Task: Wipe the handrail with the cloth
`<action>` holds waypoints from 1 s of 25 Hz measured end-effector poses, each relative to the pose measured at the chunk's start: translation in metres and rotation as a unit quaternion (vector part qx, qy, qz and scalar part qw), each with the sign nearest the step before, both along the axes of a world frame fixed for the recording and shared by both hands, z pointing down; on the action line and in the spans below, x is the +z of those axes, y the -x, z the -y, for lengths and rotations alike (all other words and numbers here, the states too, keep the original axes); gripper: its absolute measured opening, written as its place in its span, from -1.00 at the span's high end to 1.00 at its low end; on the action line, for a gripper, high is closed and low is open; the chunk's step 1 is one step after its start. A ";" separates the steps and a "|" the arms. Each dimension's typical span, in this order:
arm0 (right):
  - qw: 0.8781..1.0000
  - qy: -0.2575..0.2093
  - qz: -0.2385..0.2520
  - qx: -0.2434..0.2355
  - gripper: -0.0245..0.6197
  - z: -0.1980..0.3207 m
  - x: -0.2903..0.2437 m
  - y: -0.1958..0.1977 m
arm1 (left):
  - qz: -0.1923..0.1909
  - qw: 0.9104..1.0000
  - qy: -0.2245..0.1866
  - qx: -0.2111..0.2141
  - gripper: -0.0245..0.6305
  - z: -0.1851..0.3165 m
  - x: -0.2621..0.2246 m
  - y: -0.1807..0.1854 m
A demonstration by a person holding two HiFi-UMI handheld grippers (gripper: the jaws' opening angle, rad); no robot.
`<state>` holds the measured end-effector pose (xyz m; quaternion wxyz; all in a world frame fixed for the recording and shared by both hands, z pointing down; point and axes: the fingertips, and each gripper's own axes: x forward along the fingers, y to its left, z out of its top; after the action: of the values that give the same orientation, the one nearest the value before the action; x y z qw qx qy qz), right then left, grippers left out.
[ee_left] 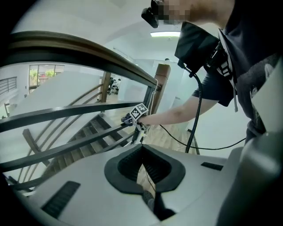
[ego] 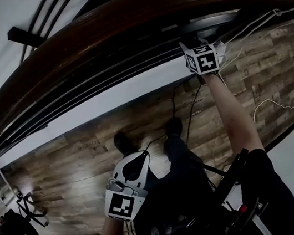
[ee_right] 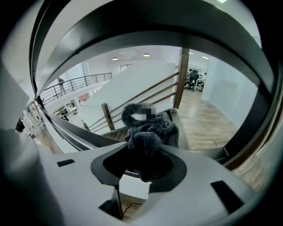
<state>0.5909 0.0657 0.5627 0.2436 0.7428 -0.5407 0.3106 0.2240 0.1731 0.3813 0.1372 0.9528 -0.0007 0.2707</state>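
Right gripper (ee_right: 142,165) clamps a fleecy grey cloth (ee_right: 152,130) beneath the wooden handrail (ego: 118,20); left gripper (ee_left: 142,160) hangs low, jaws together, empty. Wiping seems in hand; any stroke needs cloth pressed to wood.

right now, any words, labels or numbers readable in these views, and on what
No readable words or numbers in any view.
On the upper marker cube: black-and-white squares only, no text.
On the lower marker cube: the same, pattern only.
White marks on the person's dark strap: too blurred to read.
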 end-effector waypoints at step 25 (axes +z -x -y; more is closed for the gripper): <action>0.973 -0.007 0.023 -0.230 0.57 0.296 0.015 0.567 | -0.017 0.976 0.027 -0.216 0.91 0.177 0.051 0.386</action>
<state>0.0241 -0.2300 0.5773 0.2911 0.5931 -0.7043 0.2597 -0.1621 -0.0044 0.4325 0.2180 0.9306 -0.1967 0.2187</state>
